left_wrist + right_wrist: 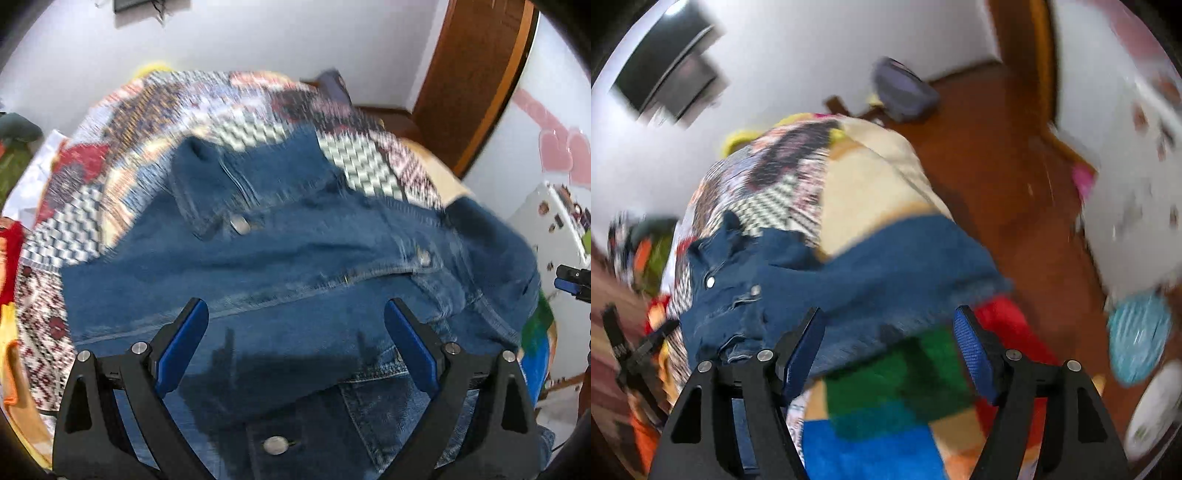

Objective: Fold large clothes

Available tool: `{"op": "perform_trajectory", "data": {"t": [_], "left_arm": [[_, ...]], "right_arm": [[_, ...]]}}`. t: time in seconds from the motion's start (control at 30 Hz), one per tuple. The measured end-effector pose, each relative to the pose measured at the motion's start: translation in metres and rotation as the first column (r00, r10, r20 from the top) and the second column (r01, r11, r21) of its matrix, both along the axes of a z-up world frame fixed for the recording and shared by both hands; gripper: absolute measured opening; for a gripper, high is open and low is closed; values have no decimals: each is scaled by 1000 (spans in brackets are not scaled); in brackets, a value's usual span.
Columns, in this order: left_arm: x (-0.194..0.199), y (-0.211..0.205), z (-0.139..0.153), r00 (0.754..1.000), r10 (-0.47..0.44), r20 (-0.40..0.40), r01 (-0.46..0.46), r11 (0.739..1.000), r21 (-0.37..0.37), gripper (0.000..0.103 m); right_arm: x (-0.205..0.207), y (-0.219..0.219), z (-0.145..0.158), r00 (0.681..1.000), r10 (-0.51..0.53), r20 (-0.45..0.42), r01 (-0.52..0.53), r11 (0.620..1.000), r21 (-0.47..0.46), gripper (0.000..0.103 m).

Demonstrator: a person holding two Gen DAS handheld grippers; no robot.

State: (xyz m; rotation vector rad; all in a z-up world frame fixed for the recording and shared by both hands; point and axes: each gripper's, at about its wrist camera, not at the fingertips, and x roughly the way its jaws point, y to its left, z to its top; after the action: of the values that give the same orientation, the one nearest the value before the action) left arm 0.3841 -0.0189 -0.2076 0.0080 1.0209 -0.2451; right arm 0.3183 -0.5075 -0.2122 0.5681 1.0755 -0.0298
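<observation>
Denim jacket (295, 266) crumpled on quilt (110, 166), hem draping off quilt's edge | left gripper (295, 332) spread over jacket, empty | right gripper (888, 343) spread at frayed hem, empty | we'd pinch hem corners together, pull taut, flatten before folding

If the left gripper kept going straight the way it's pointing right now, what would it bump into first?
Most likely the denim jacket. The left gripper is open and aimed at the blue fabric spread on the patterned blanket. Depth is blurry, so how close it is stays unclear.
</observation>
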Motion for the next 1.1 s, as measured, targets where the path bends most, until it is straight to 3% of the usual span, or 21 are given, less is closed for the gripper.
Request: {"op": "perform_trajectory", "data": {"t": [0.1,0.3,0.5,0.57,0.63,0.73,0.83,0.97,1.1], "left_arm": [[5,-10,-20,997,-19,-76,19,1000,0,97],[3,-12,-40,990,-23,-138,21,1000,-16,97],[-1,-11,-50,988,-10,-156,7,1000,-19,97],[-2,-12,-49,988,-12,-151,11,1000,-7,97],[-3,-13,-48,989,-11,-144,11,1000,3,97],[-4,-11,-43,992,1,-125,1,1000,12,97],[-7,-6,-37,994,14,-107,-13,1000,7,97],[-16,6,-23,997,32,-74,-33,999,-17,97],[-27,16,-6,999,47,-22,-47,998,-33,97]], "right_arm": [[-3,-20,-24,998,-49,-29,52,992,118,70],[18,-37,-55,994,-106,-41,113,958,263,70],[42,-38,-82,983,-179,-35,182,942,282,69],[47,-38,-84,980,-196,-18,194,943,270,63],[55,-34,-80,979,-205,-1,198,947,253,49],[59,-26,-60,979,-195,56,183,968,172,29],[57,-16,-29,975,-168,143,154,982,106,20],[51,3,25,954,-100,281,99,995,19,19],[39,37,89,903,2,429,29,998,-64,15]]}}
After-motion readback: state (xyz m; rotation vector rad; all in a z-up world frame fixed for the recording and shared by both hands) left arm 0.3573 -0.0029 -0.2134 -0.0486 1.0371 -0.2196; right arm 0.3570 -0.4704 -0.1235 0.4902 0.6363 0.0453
